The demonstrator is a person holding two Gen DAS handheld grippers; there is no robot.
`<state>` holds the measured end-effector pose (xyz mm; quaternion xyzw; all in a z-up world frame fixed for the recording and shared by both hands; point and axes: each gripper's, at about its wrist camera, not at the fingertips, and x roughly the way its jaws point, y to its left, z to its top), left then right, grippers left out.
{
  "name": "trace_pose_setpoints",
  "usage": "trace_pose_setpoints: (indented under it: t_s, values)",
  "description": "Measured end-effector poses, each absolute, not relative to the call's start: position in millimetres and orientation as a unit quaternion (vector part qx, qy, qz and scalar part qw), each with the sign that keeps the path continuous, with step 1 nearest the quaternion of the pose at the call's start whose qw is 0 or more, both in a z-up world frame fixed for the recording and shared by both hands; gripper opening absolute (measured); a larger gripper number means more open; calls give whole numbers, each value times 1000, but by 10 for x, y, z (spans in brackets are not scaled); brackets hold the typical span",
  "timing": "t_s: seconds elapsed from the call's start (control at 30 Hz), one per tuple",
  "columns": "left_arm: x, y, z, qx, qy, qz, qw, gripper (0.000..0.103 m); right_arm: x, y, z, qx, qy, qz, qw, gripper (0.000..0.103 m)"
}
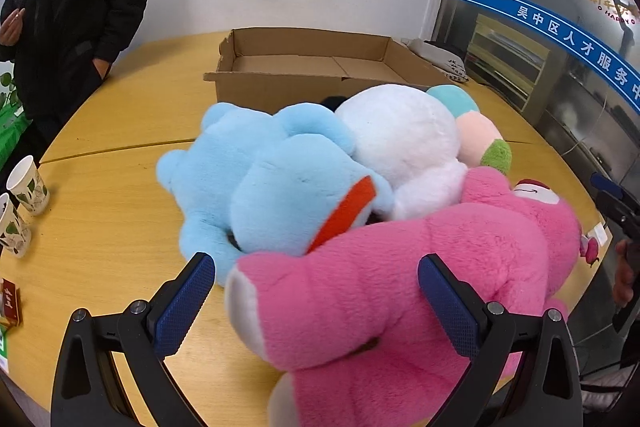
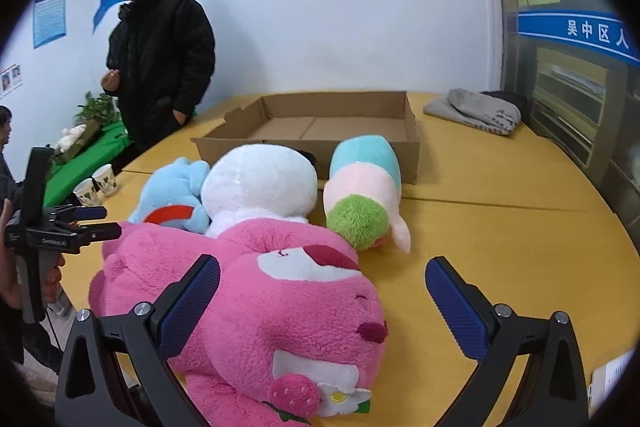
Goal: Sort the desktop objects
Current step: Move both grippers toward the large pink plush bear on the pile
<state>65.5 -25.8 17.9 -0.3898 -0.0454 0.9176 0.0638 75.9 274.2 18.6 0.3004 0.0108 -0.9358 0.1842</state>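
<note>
Nothing is sorted yet, I judge: the cardboard box (image 2: 320, 123) is empty and all four plush toys lie heaped on the worktop (image 2: 500, 227) in front of it. My left gripper (image 1: 316, 291) and right gripper (image 2: 322, 291) both have fingers spread wide around the pink bear (image 2: 260, 299), gripping nothing. Paper cups (image 1: 28, 183) and a bystander (image 2: 160, 59) stand well aside; the white plush (image 2: 260, 179) and blue plush (image 1: 260, 179) crowd the bear.

Between the spread jaws, the pink plush bear (image 1: 400, 287) is running off the bottom edge; ahead of them, the white plush (image 1: 400, 143) is hiding a dark object (image 1: 334, 103) beyond identifying.
</note>
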Motion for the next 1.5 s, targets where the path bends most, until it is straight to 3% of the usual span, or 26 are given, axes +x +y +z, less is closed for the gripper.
trace_pose_setpoints:
  t_s: [1.5]
  values:
    - [679, -246, 14, -410, -70, 908, 44, 103, 804, 2280, -66, 367, 66, -915, 156, 103]
